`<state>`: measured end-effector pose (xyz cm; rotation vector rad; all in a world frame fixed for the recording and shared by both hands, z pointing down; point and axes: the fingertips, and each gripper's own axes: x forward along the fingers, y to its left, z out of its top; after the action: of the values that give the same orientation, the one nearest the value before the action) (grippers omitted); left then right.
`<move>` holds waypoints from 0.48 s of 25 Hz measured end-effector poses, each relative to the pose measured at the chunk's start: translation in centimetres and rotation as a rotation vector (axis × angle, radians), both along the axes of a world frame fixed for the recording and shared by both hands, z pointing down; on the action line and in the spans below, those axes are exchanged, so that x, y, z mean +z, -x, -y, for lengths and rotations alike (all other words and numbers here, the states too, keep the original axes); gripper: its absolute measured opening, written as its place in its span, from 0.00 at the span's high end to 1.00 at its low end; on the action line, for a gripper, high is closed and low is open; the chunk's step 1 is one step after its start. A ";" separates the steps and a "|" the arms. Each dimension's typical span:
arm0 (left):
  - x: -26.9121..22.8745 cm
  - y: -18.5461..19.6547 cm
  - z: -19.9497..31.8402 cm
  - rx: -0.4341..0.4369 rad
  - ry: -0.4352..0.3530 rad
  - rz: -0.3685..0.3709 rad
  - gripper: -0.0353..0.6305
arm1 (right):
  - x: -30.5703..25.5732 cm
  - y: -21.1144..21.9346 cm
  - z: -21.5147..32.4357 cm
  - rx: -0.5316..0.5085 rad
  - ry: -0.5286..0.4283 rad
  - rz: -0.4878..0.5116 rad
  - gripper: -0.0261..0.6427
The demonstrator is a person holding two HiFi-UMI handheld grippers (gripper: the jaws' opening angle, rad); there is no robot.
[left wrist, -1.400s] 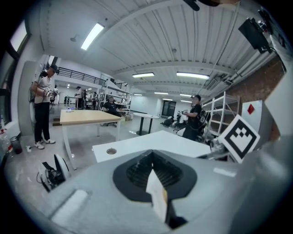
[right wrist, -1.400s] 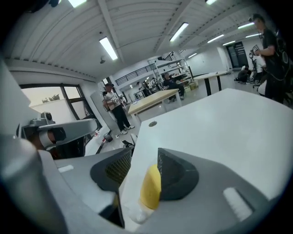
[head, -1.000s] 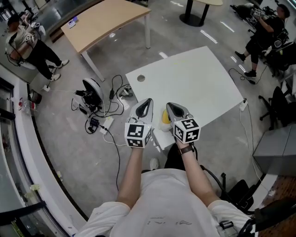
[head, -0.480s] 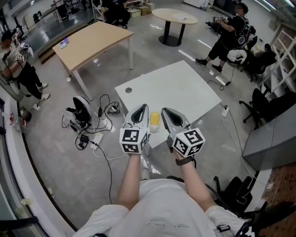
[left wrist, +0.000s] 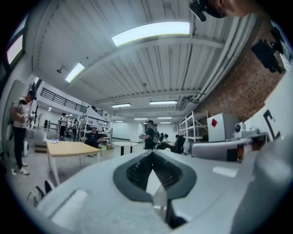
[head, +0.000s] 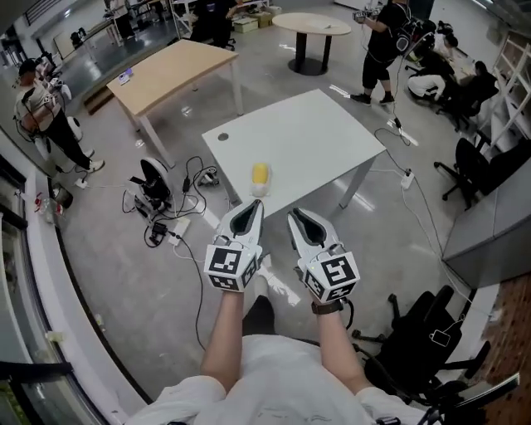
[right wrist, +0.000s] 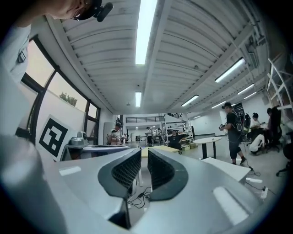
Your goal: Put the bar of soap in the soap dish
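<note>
The bar of soap (head: 260,173) lay at the near edge of the white counter (head: 315,133), with bare counter around it. The 2 grippers were level over the floor (head: 398,241), off that edge. The left gripper (head: 253,205) had its fingers together and empty. The fingers of the right gripper (head: 294,216) were opening, with nothing between them.

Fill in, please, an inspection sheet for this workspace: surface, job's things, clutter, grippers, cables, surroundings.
Surface: white table, no stains seen.
Job's things: yellow bar of soap near the table's near edge, seemingly on a small white piece, probably the soap dish.
Clutter: nothing seen.
Grippers: left gripper shut, empty; right gripper opening, empty; both short of the table.
Cables: cable tangle on the floor left of the table.
Surroundings: wooden table, round table, people, office chairs.
</note>
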<state>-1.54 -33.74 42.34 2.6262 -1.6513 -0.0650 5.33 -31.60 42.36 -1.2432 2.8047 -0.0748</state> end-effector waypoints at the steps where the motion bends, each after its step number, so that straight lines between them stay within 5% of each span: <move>1: 0.4 -1.0 -1.5 -0.003 0.011 0.000 0.95 | 0.4 -1.0 -1.4 0.001 0.002 0.009 0.90; 7: -0.3 -3.2 -7.1 -0.004 0.042 0.005 0.95 | 0.9 -4.6 -6.0 0.042 0.041 0.012 0.95; 12: -4.5 -2.7 -8.1 -0.021 -0.072 0.096 0.94 | -3.0 -6.0 -6.7 0.111 -0.004 0.007 0.95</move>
<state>1.12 -25.66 37.88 2.7051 -1.7379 0.0010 11.32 -24.89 39.34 -1.3925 2.7220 -0.0663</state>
